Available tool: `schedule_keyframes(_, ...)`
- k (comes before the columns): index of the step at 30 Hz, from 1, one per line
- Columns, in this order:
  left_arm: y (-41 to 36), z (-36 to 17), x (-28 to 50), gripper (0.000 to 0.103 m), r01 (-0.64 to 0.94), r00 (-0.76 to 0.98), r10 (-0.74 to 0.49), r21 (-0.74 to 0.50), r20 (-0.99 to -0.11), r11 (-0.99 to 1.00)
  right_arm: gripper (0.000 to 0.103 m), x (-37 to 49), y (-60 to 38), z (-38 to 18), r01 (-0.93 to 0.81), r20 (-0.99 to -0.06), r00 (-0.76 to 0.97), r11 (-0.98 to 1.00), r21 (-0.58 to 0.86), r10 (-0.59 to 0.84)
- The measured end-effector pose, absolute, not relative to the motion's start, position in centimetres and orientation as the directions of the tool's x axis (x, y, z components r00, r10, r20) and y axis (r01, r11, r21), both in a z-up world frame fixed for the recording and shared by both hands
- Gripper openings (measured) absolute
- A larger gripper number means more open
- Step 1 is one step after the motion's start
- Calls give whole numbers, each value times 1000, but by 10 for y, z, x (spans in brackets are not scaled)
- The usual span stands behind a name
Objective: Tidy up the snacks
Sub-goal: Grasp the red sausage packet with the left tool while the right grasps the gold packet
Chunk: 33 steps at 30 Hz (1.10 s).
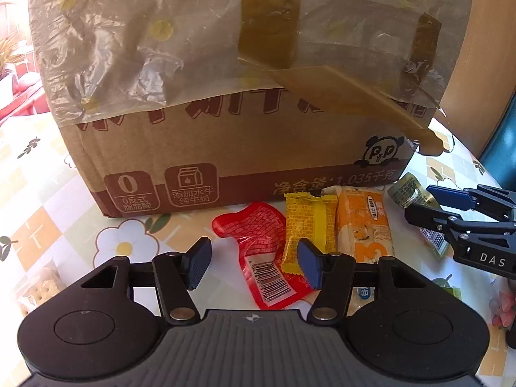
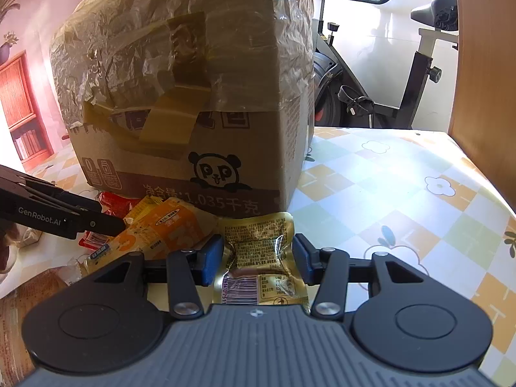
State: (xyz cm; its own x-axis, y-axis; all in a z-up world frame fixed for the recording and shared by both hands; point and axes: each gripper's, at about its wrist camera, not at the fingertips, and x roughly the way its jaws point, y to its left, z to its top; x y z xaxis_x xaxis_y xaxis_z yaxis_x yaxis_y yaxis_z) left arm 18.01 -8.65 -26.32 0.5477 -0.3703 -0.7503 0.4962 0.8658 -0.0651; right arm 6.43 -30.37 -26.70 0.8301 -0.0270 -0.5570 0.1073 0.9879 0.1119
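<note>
Lying loose in a row against the foot of a carton, the snacks look barely sorted: judging by how they lie, little of the organizing is done and nearly all of it is left. None of them is lifted or set apart.

From the left wrist view, the red packet (image 1: 258, 245) lies flat and crumpled, barcode side up, its near end between the pads of the left claw (image 1: 253, 262). Beside it sits the yellow packet (image 1: 306, 225), upright-looking and plump, touching the orange-and-white packet (image 1: 361, 225) on its right. Farthest right is the gold pouch (image 2: 261, 258), glossy and wrinkled, printed side up with small text and a barcode.

The left claw stands wide open over the red packet and grips nothing. The right claw (image 2: 258, 259) is open too, its blue pads flanking the gold pouch on either side; whether they touch the foil I cannot tell, but it appears not yet clamped.

Behind the row stands the cardboard box (image 1: 225, 148), its top wrapped in crinkled plastic film and brown tape, a panda mark near its corner. Everything rests on the desk (image 2: 387, 193), which is covered with a checked, flowered cloth. An exercise bike (image 2: 371, 74) stands beyond the desk's far edge.
</note>
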Motion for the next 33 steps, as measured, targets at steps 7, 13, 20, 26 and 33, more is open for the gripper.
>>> schedule_keyframes(7,-92,-269,185,68,452,574,-379,-105,-726,886,50,66,-302,-267,103,-562,827,988,113,-22)
schedule_keyframes(13,-78,-270,173,44,395,574,-414,-204,-707,896,50,65,-304,-267,100,-559,829,988,120,-16)
schedule_keyframes(20,-67,-270,179,35,347,567,-430,-269,-703,898,50,67,-293,-268,57,-562,827,997,59,-14)
schedule_keyframes(26,-73,-267,180,34,356,601,-380,-189,-703,915,50,68,-293,-269,61,-568,823,996,64,-14)
schedule_keyframes(33,-104,-270,178,40,399,632,-316,-52,-708,915,50,69,-294,-269,55,-570,822,996,64,-9)
